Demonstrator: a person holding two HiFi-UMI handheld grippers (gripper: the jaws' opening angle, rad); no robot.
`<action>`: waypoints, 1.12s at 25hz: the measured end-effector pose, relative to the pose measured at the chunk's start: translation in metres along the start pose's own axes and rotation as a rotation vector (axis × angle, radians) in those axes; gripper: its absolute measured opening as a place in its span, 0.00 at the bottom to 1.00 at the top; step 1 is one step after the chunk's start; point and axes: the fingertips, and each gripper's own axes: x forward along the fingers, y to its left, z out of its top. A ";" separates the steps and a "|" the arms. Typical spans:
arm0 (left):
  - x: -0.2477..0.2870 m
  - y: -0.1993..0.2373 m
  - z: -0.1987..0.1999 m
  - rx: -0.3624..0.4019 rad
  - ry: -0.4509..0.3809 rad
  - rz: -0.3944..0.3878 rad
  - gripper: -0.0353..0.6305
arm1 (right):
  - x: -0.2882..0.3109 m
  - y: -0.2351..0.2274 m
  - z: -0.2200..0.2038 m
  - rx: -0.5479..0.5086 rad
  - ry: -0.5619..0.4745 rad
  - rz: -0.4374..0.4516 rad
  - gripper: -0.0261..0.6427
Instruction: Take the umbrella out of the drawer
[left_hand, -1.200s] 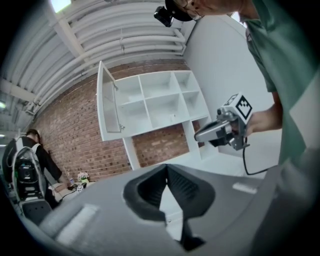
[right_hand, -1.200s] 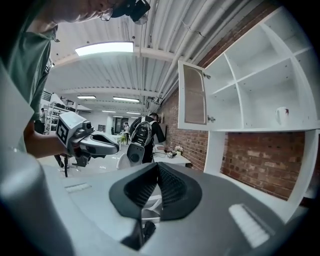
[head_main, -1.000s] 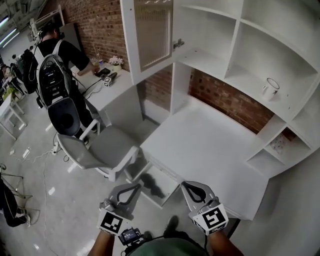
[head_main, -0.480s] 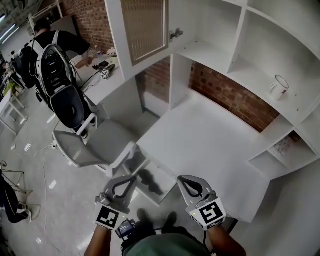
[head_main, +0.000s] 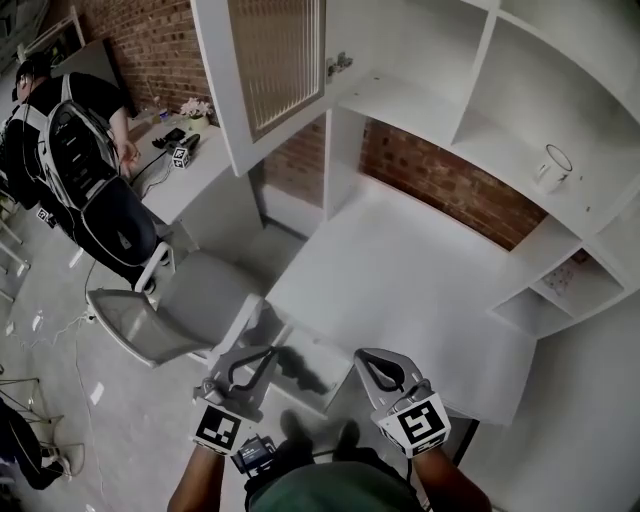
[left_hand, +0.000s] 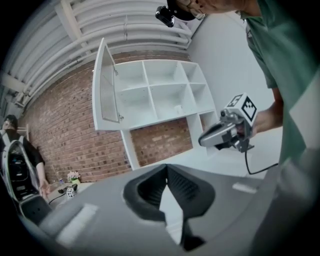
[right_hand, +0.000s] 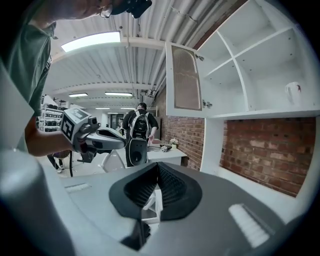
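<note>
Progress is small so far: the dark umbrella (head_main: 293, 368) lies in the open drawer (head_main: 325, 362), pulled out below the white desk (head_main: 400, 290). The left gripper (head_main: 262, 354) and the right gripper (head_main: 366, 357) hover at either side of it, both with jaws together and empty, so opening, gripping and lifting are all left. I judge the way up and toward 6 o'clock is free, while the desk edge borders the drawer at 1 o'clock and the grey chair (head_main: 170, 320) stands near at 9 o'clock.

White desk (head_main: 400, 280), umbrella (head_main: 296, 368) in drawer (head_main: 330, 370), mug (head_main: 550, 166) on shelf (head_main: 488, 150)
</note>
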 end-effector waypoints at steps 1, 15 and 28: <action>0.001 0.006 -0.003 0.001 -0.007 -0.019 0.06 | 0.006 0.001 0.001 0.004 0.005 -0.018 0.05; 0.025 0.045 -0.057 -0.001 -0.016 -0.211 0.06 | 0.063 0.012 -0.017 0.053 0.046 -0.169 0.05; 0.069 0.046 -0.112 0.000 0.096 -0.263 0.06 | 0.094 -0.005 -0.072 0.123 0.113 -0.122 0.05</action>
